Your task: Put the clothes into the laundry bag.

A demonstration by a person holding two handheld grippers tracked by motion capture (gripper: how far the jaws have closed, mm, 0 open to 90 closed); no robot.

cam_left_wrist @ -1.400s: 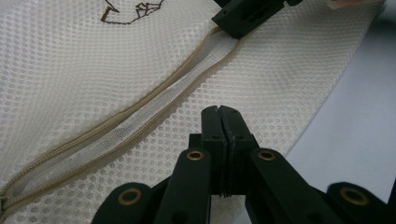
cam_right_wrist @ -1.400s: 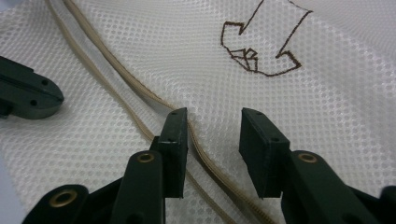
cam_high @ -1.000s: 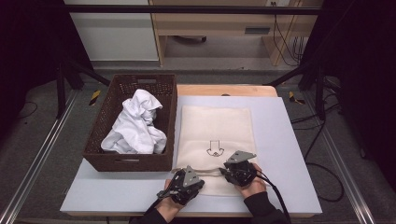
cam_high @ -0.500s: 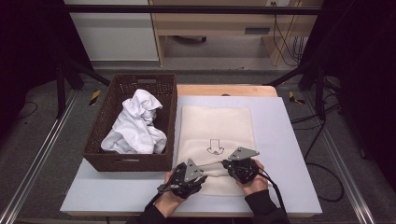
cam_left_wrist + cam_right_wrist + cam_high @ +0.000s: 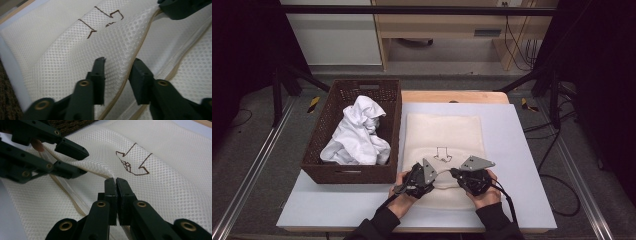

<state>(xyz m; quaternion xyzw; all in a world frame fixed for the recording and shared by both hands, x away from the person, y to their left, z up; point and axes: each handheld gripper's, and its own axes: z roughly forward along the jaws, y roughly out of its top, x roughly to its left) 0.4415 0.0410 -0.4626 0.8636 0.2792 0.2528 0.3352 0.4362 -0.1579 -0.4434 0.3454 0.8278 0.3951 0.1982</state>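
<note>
Cream mesh laundry bag (image 5: 443,135) flat on the table (image 5: 522,150) beside the wicker basket (image 5: 327,170), right gripper (image 5: 116,180) pinched tight on its top layer, left gripper (image 5: 117,62) jaws parted, just been closing, straddling the bag's edge seam.

Both grippers (image 5: 422,176) (image 5: 472,176) at mesh bag (image 5: 443,135) near edge

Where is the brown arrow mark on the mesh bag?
In the high view the arrow mark sits mid-table on the cream mesh bag, beyond both tools, right of the wicker basket.

Grey floor (image 5: 257,165), wood bench (image 5: 447,25) behind, dark sides
</note>
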